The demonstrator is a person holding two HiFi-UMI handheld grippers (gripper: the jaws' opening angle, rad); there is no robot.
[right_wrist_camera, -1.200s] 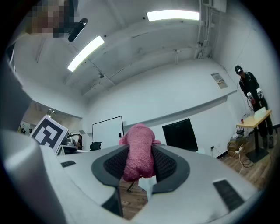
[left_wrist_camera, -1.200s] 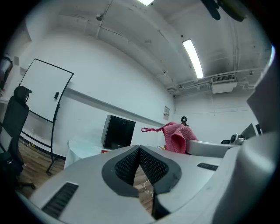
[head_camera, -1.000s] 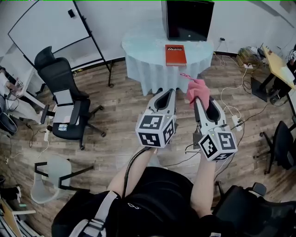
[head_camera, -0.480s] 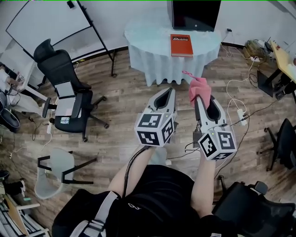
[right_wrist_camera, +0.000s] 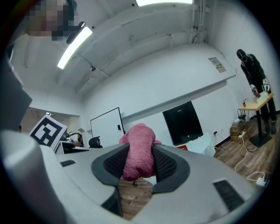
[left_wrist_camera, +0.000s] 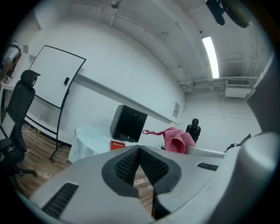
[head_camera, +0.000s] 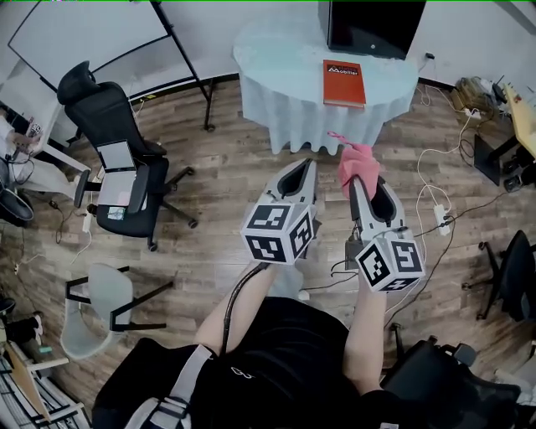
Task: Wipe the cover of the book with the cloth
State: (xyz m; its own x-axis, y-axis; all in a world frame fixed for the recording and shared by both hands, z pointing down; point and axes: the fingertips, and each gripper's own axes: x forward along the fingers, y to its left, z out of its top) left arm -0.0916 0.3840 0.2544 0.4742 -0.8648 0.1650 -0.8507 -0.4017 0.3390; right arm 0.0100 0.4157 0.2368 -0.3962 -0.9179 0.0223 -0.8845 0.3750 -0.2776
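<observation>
Grippers first, nearest the body: right gripper [head_camera: 358,178] is clamped on the pink fleecy cloth [head_camera: 354,157]. It's pinched mid-bunch btwn the ribbed pads, w/ a fat lobe standing proud past the tips and a thin tail poking out to the left in the head view. Left gripper [head_camera: 305,170] is just beside it, jaws brought together at the tips, nothing btwn them. Only wood-plank floor [head_camera: 226,209] shows through the gap behind its pads. Both are held up in the air over the floor, pointing fwd.

Farther off, well apart from both grippers, is the round table [head_camera: 276,50] under a pale blue-white drape. On it lies the red flat book [head_camera: 344,83], cover up w/ white title print, near the table's front edge and just in front of a black boxy monitor [head_camera: 373,25]. Wiping not yet begun; nothing touches the book.

Handling, as I judge it: cloth is light, soft and limp, w/ no damage risk. Grip looks secure since it bites the thick part. The proud lobe is the bit to press on the cover. Book is prob. stiff, modest weight, w/ a smooth cover, so it may skate on the drape, and the drape may ruck. Best use of the empty left gripper: pin the book at a corner or along the spine edge, clear of the wipe path, pressing down rather than pinching.
</observation>
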